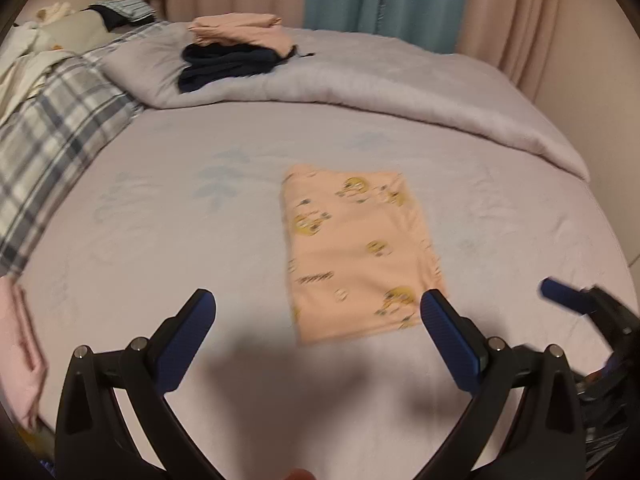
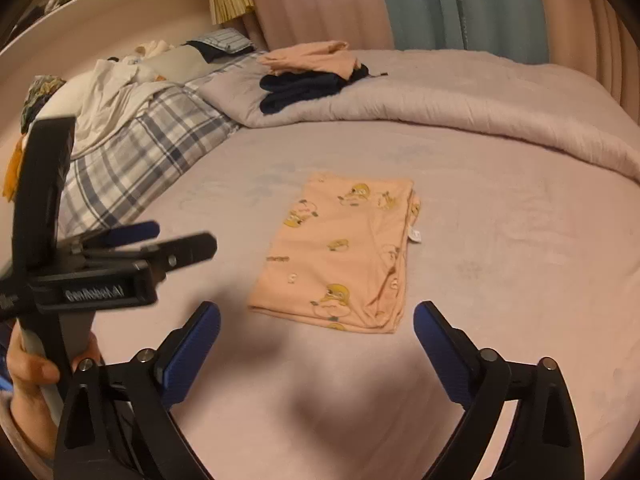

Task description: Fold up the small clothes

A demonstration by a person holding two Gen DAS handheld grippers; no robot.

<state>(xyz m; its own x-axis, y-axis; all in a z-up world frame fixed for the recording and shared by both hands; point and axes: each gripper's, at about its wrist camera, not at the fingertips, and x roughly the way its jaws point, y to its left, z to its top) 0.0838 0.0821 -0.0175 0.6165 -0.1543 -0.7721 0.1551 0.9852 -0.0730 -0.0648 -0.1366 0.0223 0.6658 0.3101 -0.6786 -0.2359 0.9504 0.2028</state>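
Note:
A small peach garment with yellow cartoon prints (image 1: 356,256) lies folded into a flat rectangle on the pale bed sheet (image 1: 180,240); the right wrist view shows the same peach garment (image 2: 340,256) with a white tag at its right edge. My left gripper (image 1: 320,300) hangs above the sheet just short of the garment's near edge, jaws wide open and empty. My right gripper (image 2: 316,312) is likewise open and empty, above the garment's near end. Each gripper shows in the other's view: the right gripper (image 1: 576,300) at the right, the left gripper (image 2: 168,240) at the left, held by a hand (image 2: 28,372).
A rolled grey duvet (image 1: 360,84) runs across the far side, with a stack of folded peach and dark navy clothes (image 1: 236,52) on it. A plaid blanket (image 1: 52,136) and loose white laundry (image 2: 112,88) lie at the left. A folded pink cloth (image 1: 20,352) sits at the near left edge. Curtains hang behind.

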